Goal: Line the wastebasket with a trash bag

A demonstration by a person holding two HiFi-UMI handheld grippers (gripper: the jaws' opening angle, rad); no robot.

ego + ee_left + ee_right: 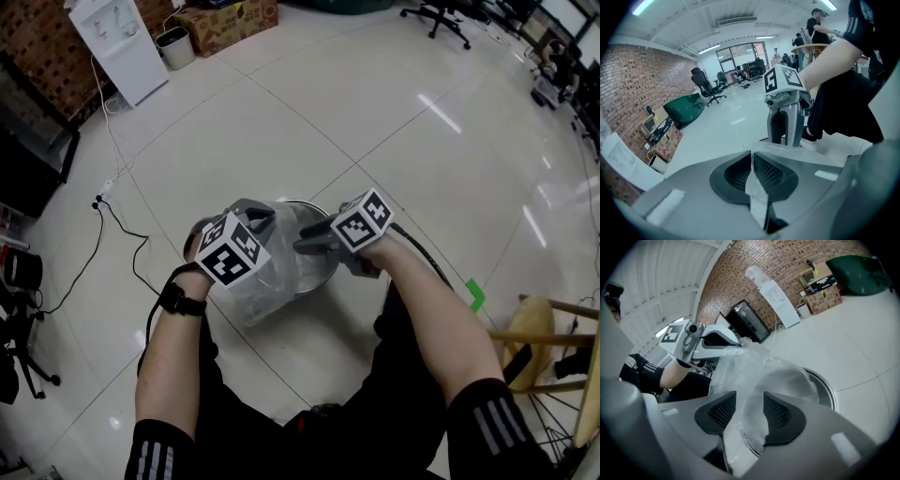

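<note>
Two black-and-white marker cubes carry square patterns only, with no letters. The cardboard box (228, 21) against the far brick wall has print on it, but it is too small to read. The white water dispenser (118, 42) beside it shows no legible label, and the person's dark sleeves bear plain white stripes.

Both forearms reach forward and down from the bottom of the head view and meet over the wastebasket (322, 274), a round metal bin standing on the pale tiled floor in front of the person's legs. The left arm wears a black wristband (182, 301). The left gripper (265, 218) tilts downward over the near-left side of the bin. Its pads are clenched on a thin fold of the trash bag (263, 284), which runs up between them in the left gripper view.

The right gripper (306, 247) lies turned across the bin's mouth, with its tips aimed toward the left gripper. Its jaws stand apart. Clear film hangs loosely in the gap between the pads without being pinched, so this gripper has let go.

The trash bag is clear plastic. It is bunched over the left part of the rim and spills down the outside of the bin toward the person, and some of it billows over the opening. The rim's right side is bare metal.

A black cable (123, 228) trails over the floor to the left. A green mark (476, 294) and a wooden stool (551, 335) sit to the right.
</note>
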